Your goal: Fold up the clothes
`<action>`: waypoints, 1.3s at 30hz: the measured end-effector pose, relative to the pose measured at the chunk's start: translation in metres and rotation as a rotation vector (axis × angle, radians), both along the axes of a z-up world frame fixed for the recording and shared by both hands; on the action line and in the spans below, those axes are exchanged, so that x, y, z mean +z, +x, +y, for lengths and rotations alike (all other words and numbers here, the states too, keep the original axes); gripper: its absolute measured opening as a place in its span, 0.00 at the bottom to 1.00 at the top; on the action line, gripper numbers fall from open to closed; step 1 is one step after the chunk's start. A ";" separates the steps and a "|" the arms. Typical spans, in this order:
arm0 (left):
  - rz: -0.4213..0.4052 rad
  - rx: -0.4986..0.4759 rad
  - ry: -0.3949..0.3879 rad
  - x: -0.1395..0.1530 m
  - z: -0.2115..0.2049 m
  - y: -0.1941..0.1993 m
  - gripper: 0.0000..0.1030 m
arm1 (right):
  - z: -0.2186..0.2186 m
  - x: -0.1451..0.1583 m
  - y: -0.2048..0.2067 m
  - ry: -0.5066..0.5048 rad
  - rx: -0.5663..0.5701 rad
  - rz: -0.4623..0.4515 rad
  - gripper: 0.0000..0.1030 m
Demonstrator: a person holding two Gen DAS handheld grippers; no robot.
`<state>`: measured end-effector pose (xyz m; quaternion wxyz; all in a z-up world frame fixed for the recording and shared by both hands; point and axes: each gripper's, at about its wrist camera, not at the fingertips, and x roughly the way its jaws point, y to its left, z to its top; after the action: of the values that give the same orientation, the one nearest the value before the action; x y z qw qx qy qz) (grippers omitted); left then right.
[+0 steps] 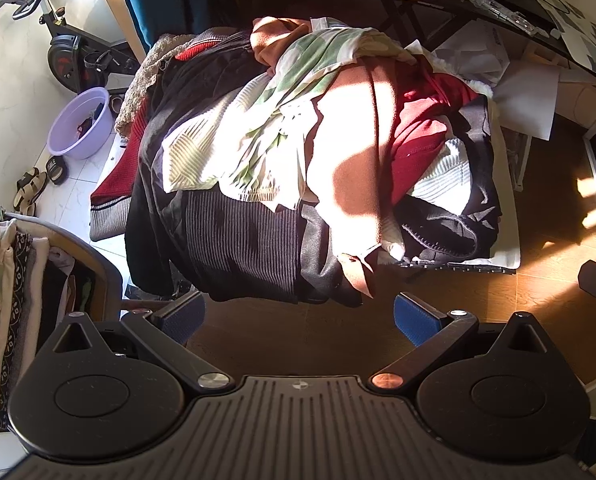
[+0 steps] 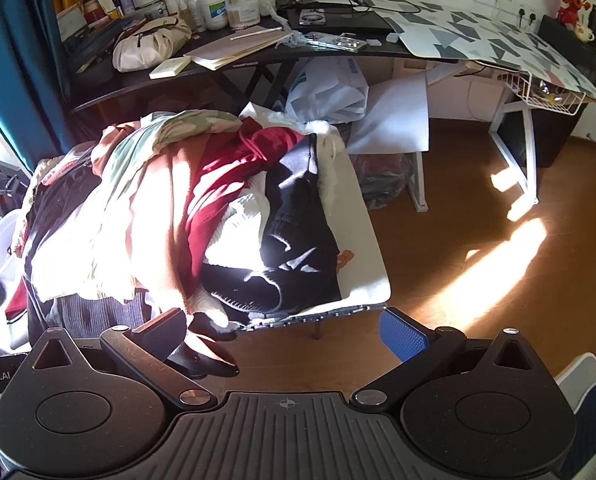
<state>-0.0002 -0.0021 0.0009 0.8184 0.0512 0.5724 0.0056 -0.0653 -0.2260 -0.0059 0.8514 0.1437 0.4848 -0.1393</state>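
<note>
A heap of unfolded clothes point(image 1: 298, 152) covers a small table: a tan garment point(image 1: 350, 152) on top in the sun, a green-and-cream one point(image 1: 273, 120), a red one point(image 1: 426, 128), a dark ribbed one point(image 1: 237, 240) and a black one point(image 1: 450, 228). My left gripper point(image 1: 300, 320) hangs open above the floor in front of the heap's near edge, nothing between its blue pads. In the right wrist view the same heap point(image 2: 185, 208) lies ahead to the left. My right gripper point(image 2: 285, 338) is open and empty, its left finger point(image 2: 157, 336) close to the heap's near edge.
A stack of folded clothes point(image 1: 5, 300) stands at the left. A purple basin point(image 1: 79, 124), sandals point(image 1: 29, 188) and an exercise bike point(image 1: 69, 52) are on the white floor. A cluttered dark desk point(image 2: 225, 68) and a white-legged table point(image 2: 518, 148) stand behind. Wooden floor point(image 2: 458, 260) lies to the right.
</note>
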 end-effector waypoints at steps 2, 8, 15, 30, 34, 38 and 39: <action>0.012 0.002 -0.021 0.003 0.001 0.000 0.99 | 0.000 0.000 0.000 0.003 0.003 -0.006 0.99; 0.007 -0.008 -0.031 0.000 -0.002 0.001 0.99 | 0.000 0.001 0.000 0.014 0.012 -0.023 0.99; 0.025 -0.003 -0.023 0.001 -0.008 0.006 0.99 | -0.006 -0.002 -0.003 0.030 0.000 -0.022 0.99; -0.026 0.067 -0.103 0.014 -0.012 0.004 0.99 | -0.036 -0.004 -0.001 0.102 -0.026 -0.038 0.99; -0.022 0.100 -0.125 0.011 -0.018 0.004 0.99 | -0.045 -0.002 0.001 0.106 -0.010 -0.037 0.99; 0.003 0.114 -0.140 0.003 -0.030 0.004 0.99 | -0.056 0.001 0.002 0.074 0.007 -0.044 0.99; 0.010 0.111 -0.139 0.001 -0.036 0.003 0.99 | -0.059 0.001 0.003 0.067 0.013 -0.047 0.99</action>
<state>0.0028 -0.0377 0.0018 0.8155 -0.0375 0.5774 0.0111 -0.0626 -0.2848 -0.0051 0.8582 0.1721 0.4699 -0.1143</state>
